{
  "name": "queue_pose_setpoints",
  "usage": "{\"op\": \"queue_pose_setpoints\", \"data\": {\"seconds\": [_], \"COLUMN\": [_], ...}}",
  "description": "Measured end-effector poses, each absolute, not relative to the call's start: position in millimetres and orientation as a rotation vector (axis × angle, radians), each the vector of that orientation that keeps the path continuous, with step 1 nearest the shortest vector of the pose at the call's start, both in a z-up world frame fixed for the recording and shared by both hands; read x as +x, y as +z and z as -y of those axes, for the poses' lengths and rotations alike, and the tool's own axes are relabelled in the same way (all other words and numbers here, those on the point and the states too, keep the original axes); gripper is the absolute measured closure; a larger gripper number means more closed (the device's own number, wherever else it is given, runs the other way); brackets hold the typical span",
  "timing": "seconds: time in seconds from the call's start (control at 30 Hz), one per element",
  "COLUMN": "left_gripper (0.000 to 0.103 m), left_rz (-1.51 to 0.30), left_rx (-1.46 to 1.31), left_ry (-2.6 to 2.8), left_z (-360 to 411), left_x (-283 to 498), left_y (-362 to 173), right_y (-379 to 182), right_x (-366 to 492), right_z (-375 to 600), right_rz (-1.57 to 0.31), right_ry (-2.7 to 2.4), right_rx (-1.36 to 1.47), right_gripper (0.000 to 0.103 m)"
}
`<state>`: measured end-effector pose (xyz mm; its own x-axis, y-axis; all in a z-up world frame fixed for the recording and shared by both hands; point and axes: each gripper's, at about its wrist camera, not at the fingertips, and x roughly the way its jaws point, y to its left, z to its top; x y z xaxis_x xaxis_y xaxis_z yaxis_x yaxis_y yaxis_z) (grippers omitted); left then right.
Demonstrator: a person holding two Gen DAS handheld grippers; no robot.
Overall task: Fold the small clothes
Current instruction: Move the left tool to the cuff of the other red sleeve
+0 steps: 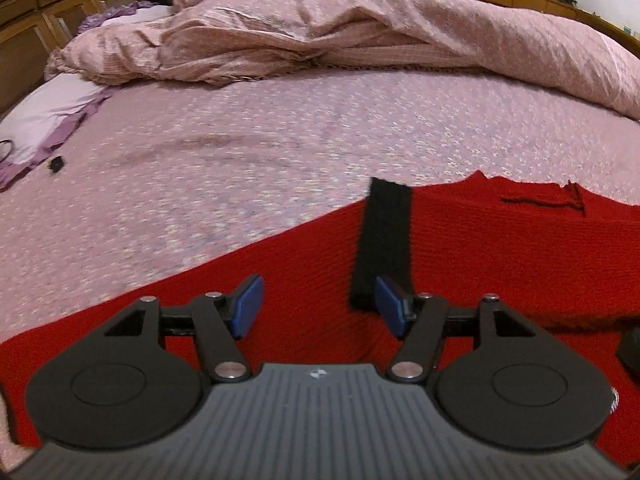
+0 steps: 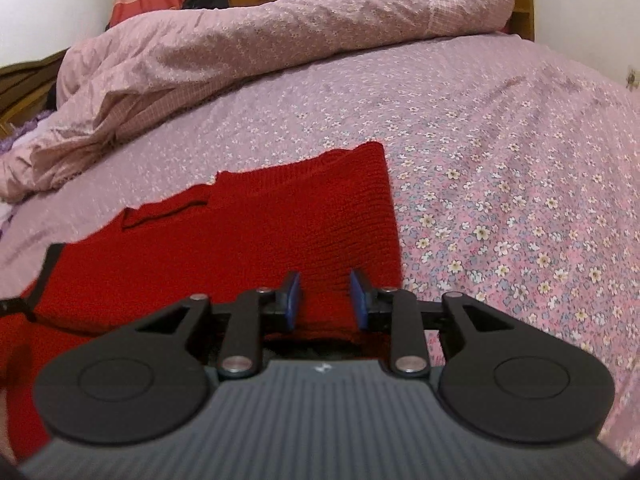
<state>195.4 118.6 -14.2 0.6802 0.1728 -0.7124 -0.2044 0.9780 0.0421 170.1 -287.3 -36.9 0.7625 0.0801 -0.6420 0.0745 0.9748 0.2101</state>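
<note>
1. A red knitted garment (image 1: pixel 304 248) is lying flat on the bed, its ribbed weave showing fine horizontal rows. In the right wrist view the red knitted garment (image 2: pixel 288 216) is presenting a squared, folded corner at its far end and a straight right edge.
2. A black fuzzy strap (image 1: pixel 386 236), rectangular and nap-textured, is lying across the red knit, running away from the camera.
3. The left gripper (image 1: pixel 318 306) is hovering over the garment with its jaws standing wide apart and holding nothing. Its blue pads (image 1: pixel 249 306) are smooth and oblong; the right one is sitting just beside the near end of the strap, though contact cannot be confirmed.
4. The right gripper (image 2: pixel 325 300) is sitting over the garment's near right edge, jaws parted to a moderate gap. Red knit is showing between the blue pads (image 2: pixel 293 300); whether it is being pinched cannot be told.
5. The floral bedsheet (image 2: pixel 500 184) is covering the mattress with a small daisy print on pink.
6. A crumpled pink quilt (image 1: pixel 320 28), crinkle-textured, is heaped along the far side of the bed.
7. A pale lilac pillow (image 1: pixel 44 112) with a ruffled purple trim is resting at the far left.
</note>
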Motion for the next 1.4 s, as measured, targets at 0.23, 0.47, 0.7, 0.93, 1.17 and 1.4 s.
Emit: {"op": "queue_pose_setpoints", "data": {"seconds": [0.23, 0.47, 0.7, 0.93, 1.17, 1.4], "left_gripper": [0.028, 0.025, 0.025, 0.024, 0.021, 0.021], "left_rz": [-0.79, -0.794, -0.815, -0.801, -0.764, -0.683], "left_rx": [-0.172, -0.294, -0.488, -0.64, -0.731, -0.779], "left_ry": [0.314, 0.404, 0.504, 0.572, 0.585, 0.597], "left_z": [-160, -192, -218, -238, -250, -259], "left_x": [149, 100, 64, 47, 46, 45], "left_y": [2, 2, -16, -40, -53, -59], "right_y": [-19, -4, 5, -2, -18, -31], "right_x": [148, 127, 107, 96, 91, 94], "right_z": [279, 274, 271, 273, 276, 277], "right_rz": [-0.677, -0.673, -0.679, -0.709, -0.765, -0.812], "right_ry": [0.036, 0.055, 0.067, 0.05, 0.026, 0.009], "right_rx": [0.244, 0.24, 0.234, 0.222, 0.23, 0.25], "right_gripper": [0.051, 0.051, 0.051, 0.051, 0.051, 0.051]}}
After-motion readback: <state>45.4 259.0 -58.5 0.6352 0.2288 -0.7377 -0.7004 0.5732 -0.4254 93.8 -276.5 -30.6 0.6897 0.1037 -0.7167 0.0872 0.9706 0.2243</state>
